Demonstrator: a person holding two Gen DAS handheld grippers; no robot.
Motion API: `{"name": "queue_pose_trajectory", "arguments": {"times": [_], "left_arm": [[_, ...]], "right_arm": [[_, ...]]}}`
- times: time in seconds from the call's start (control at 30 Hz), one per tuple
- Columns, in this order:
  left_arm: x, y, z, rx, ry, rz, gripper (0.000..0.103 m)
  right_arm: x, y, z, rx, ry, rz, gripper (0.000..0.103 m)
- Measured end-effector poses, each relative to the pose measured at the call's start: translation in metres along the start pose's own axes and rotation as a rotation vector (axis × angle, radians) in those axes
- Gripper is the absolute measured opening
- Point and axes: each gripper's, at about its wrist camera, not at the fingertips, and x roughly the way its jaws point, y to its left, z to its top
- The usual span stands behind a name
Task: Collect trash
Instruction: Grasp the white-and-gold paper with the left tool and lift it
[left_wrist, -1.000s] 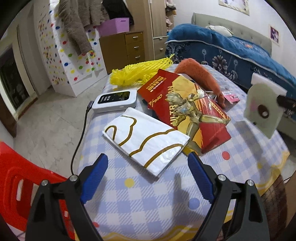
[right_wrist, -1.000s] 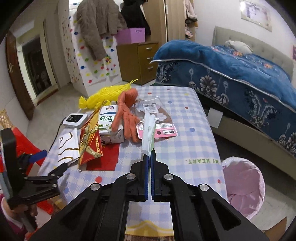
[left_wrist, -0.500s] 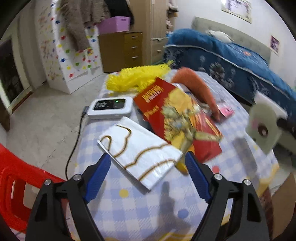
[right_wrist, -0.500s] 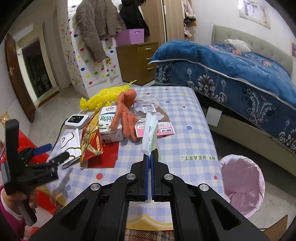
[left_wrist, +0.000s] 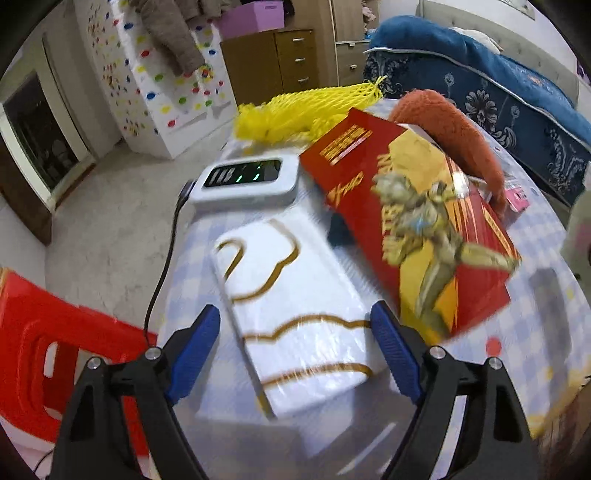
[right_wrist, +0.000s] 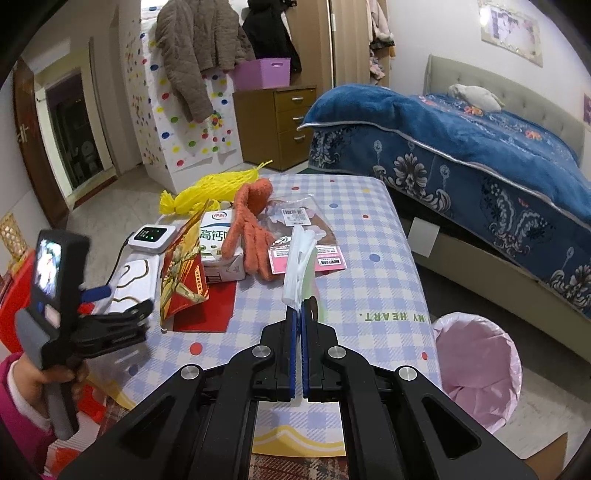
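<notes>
Checked tablecloth (right_wrist: 369, 295) carried most litter uncollected; left gripper (left_wrist: 295, 354) spread wide astride white gold-lined packet (left_wrist: 291, 314), unclamped; right gripper (right_wrist: 298, 325) pinched white wrapper (right_wrist: 297, 266); pink-lined bin (right_wrist: 476, 369) looked empty.

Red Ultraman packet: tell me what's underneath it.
The red Ultraman packet leans tilted against a milk carton behind it, over a flat red sheet on the checked tablecloth. Whatever else sits under it stays hidden.
</notes>
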Motion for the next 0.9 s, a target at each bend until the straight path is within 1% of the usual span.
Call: {"name": "queue_pose_trajectory", "arguments": {"times": [0.1, 0.13, 0.23, 0.3, 0.4, 0.5, 0.53, 0.6, 0.67, 0.73, 0.77, 0.8, 0.83, 0.87, 0.9], "left_arm": [[-0.009, 0.016, -0.015, -0.031, 0.018, -0.026, 0.081], [-0.011, 0.023, -0.017, -0.057, 0.026, -0.043, 0.081], [-0.014, 0.038, -0.018, -0.139, 0.035, -0.094, 0.081], [-0.016, 0.039, -0.015, -0.163, 0.023, -0.104, 0.082], [-0.013, 0.028, -0.004, -0.141, 0.001, -0.086, 0.082], [0.003, 0.015, 0.002, -0.098, 0.035, -0.033, 0.082], [0.007, 0.014, 0.002, -0.099, 0.047, -0.030, 0.082], [0.007, 0.017, 0.000, -0.125, 0.036, -0.039, 0.081], [0.005, 0.018, -0.002, -0.122, 0.031, -0.038, 0.076], [0.001, 0.020, -0.004, -0.113, 0.023, -0.038, 0.062], [0.000, 0.020, -0.005, -0.110, 0.020, -0.040, 0.058], [-0.002, 0.021, -0.007, -0.103, 0.015, -0.039, 0.050], [-0.005, 0.022, -0.009, -0.091, 0.008, -0.040, 0.037], [-0.008, 0.023, -0.012, -0.075, 0.001, -0.043, 0.030], [-0.010, 0.024, -0.013, -0.067, -0.002, -0.056, 0.015]], "right_arm": [[0.000, 0.000, 0.001, 0.002, -0.003, 0.007, 0.001], [0.000, 0.000, 0.001, 0.003, -0.004, 0.010, 0.001], [0.001, 0.002, 0.001, 0.008, -0.007, 0.020, 0.001], [0.000, 0.003, 0.001, 0.006, -0.010, 0.023, 0.001], [-0.001, 0.003, 0.000, 0.004, -0.012, 0.025, 0.001], [-0.003, 0.001, -0.001, 0.009, -0.015, 0.023, 0.001], [-0.005, 0.000, -0.001, 0.011, -0.017, 0.021, 0.001], [-0.008, -0.004, -0.002, 0.017, -0.023, 0.016, 0.001], [-0.008, -0.008, -0.002, 0.026, -0.025, 0.015, 0.001], [-0.009, -0.012, -0.003, 0.040, -0.027, 0.019, 0.001], [-0.009, -0.013, -0.003, 0.045, -0.028, 0.021, 0.001], [-0.009, -0.015, -0.004, 0.052, -0.030, 0.026, 0.001], [-0.009, -0.017, -0.004, 0.056, -0.030, 0.030, 0.001], [-0.009, -0.019, -0.005, 0.060, -0.030, 0.033, 0.001], [-0.009, -0.020, -0.007, 0.064, -0.029, 0.035, 0.001]]}}
